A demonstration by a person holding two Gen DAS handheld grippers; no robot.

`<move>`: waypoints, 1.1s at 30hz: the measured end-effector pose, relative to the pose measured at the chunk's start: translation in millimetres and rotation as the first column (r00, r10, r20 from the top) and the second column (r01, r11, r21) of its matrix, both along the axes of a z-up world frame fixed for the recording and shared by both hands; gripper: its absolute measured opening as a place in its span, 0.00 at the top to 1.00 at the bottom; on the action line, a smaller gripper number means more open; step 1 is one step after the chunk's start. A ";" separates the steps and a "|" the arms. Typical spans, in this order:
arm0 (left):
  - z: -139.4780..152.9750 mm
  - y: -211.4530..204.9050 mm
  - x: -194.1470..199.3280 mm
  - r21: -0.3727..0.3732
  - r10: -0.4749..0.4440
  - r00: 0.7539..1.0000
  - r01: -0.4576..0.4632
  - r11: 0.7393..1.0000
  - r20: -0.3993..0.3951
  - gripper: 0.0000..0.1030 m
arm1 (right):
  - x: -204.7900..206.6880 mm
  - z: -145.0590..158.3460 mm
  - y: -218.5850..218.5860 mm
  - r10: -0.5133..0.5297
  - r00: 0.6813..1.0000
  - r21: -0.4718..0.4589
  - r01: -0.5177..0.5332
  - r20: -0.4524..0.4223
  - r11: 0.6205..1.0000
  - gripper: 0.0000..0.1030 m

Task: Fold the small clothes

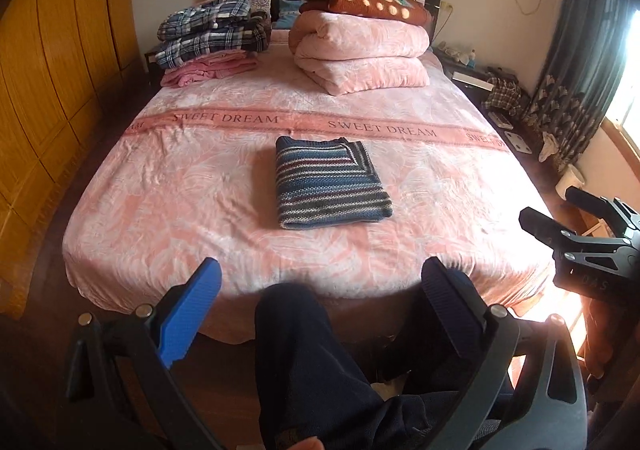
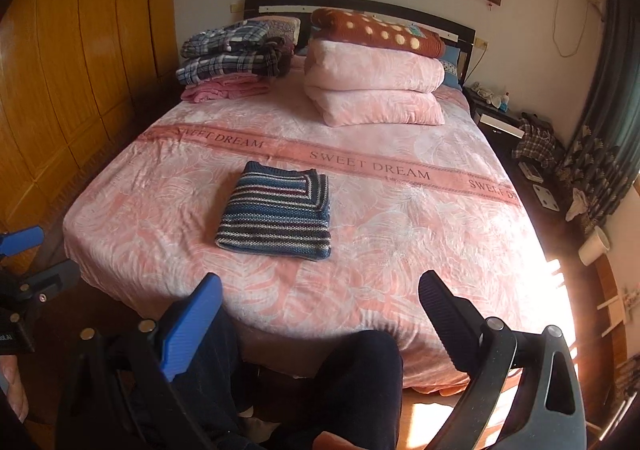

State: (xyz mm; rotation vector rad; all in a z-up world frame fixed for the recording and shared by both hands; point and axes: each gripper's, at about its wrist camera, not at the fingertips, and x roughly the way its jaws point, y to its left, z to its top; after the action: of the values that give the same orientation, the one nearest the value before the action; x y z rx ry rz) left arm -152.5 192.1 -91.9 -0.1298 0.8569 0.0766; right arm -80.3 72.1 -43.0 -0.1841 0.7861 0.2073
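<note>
A folded striped knit garment (image 1: 330,182) (image 2: 278,216), blue, grey and white, lies flat in the middle of the pink bed (image 1: 160,190) (image 2: 400,250). My left gripper (image 1: 324,282) is held off the bed's foot end, open, with nothing between its fingers. My right gripper (image 2: 320,298) is likewise back from the foot of the bed, open and empty. Each gripper shows at the edge of the other's view: the right gripper (image 1: 560,214) at the right, the left gripper (image 2: 28,250) at the left. The garment is well beyond both.
A stack of plaid and pink clothes (image 1: 212,38) (image 2: 232,58) sits at the bed's far left, folded pink quilts with a brown spotted blanket (image 1: 360,42) (image 2: 376,78) at far right. A person's dark-trousered legs (image 1: 320,370) (image 2: 360,382) stand below. Wooden wardrobe (image 1: 52,70) left, cluttered nightstand (image 1: 472,70) right.
</note>
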 end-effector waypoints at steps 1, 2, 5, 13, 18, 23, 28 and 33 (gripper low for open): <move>0.4 -2.1 -1.9 0.002 -0.002 1.000 0.002 1.000 -0.002 0.03 | -2.3 1.8 1.1 0.000 1.000 -0.005 0.000 0.005 1.000 0.04; 0.6 -3.9 -3.4 0.006 -0.004 1.000 0.004 1.000 -0.005 0.03 | -3.4 2.2 1.6 0.001 1.000 -0.002 -0.001 0.005 1.000 0.04; -0.8 -4.0 -5.4 -0.002 0.000 1.000 0.000 1.000 -0.009 0.03 | -3.5 1.4 1.8 0.004 1.000 0.007 -0.004 -0.004 1.000 0.04; -7.5 5.9 -2.0 -0.026 0.031 0.999 -0.032 0.999 -0.022 0.03 | -5.3 3.5 4.8 0.019 1.000 0.015 -0.019 0.001 1.000 0.04; -7.4 6.7 -1.1 -0.019 0.033 0.999 -0.033 0.999 -0.022 0.03 | -3.3 -1.5 6.5 0.026 1.000 0.014 -0.026 -0.014 1.000 0.04; -6.3 7.0 0.3 -0.005 0.044 0.999 -0.044 0.999 -0.016 0.03 | 0.9 -4.8 6.4 0.034 0.999 0.018 -0.033 -0.026 0.999 0.04; -4.6 5.0 1.1 0.002 0.052 0.999 -0.052 0.999 -0.012 0.03 | 1.7 -5.5 7.6 0.041 0.999 0.020 -0.041 -0.025 0.999 0.04; -2.1 2.4 2.4 0.013 0.051 0.999 -0.051 0.999 -0.005 0.03 | 3.6 -5.3 8.3 0.042 0.999 0.023 -0.041 -0.029 0.999 0.04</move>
State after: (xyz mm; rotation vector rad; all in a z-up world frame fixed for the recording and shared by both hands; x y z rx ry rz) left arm -150.1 194.5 -93.9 -0.1398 0.8584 0.1301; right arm -76.6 80.4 -48.3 -0.1762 0.8089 0.2586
